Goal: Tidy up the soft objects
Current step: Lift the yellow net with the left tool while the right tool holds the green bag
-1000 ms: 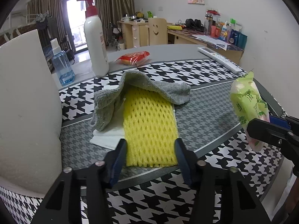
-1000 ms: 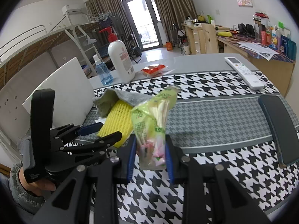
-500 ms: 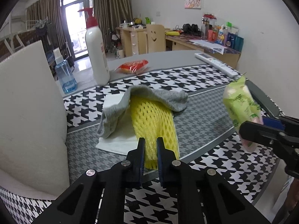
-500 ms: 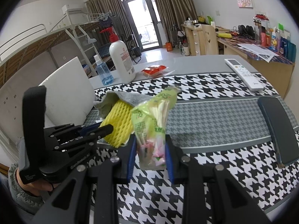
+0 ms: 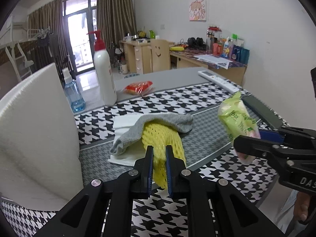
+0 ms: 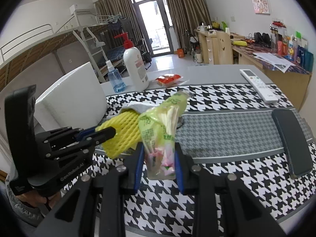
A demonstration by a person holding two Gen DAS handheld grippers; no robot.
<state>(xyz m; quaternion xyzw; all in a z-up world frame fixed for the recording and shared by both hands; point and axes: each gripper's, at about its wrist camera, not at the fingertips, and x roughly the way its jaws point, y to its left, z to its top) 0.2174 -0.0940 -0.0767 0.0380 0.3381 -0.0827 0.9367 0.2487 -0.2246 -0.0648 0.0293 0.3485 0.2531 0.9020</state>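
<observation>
Underneath, houndstooth tablecloth (image 5: 150,106); left gripper (image 5: 159,165) pinching yellow foam net (image 5: 164,140), right gripper (image 6: 158,164) green packet (image 6: 158,130).

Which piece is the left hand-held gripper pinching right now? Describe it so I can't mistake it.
On the houndstooth table runner, in front of the tall white pump bottle, lies a small pile. The left hand-held gripper is shut on the yellow foam net sleeve, whose far end is under a grey sock. It alone is bright yellow and mesh-patterned.

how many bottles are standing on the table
2. A tall white pump bottle with a red top stands at the far left; a small blue spray bottle stands just left of it. The white foam block may hide more.
</observation>
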